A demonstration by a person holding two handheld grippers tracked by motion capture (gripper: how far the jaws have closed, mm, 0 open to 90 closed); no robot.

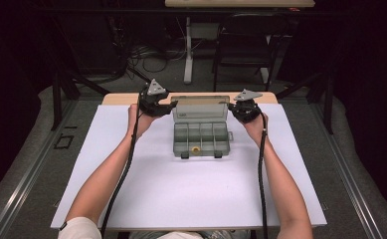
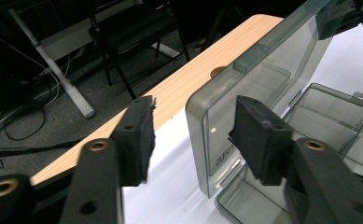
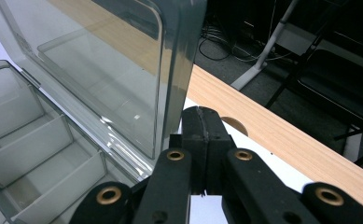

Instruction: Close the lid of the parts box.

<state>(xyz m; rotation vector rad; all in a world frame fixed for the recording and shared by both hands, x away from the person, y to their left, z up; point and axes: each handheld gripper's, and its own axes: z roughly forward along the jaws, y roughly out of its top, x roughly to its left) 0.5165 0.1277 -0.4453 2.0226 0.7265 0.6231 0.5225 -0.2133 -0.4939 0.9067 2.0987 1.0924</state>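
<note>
1. Organizer box [image 1: 201,139] sits near the desk's [image 1: 131,199] far edge, its clear lid [image 2: 258,88] upright.
2. Left tongs [image 2: 195,135] straddle the lid's edge, partly open, pads not touching.
3. Right tongs [image 3: 201,140] are closed empty beside the lid.

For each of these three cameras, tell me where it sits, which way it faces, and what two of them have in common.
High view: above the person's side, looking forward and down on the white table; both forearms, left gripper and right gripper flank the open compartment box.
Left gripper view: rides the left gripper, facing the raised lid, whose edge stands between its parted fingers.
Right gripper view: rides the right gripper, fingers together beside the lid's edge.
Shared: both gripper views show the lid, wooden table edge and floor beyond.
</note>
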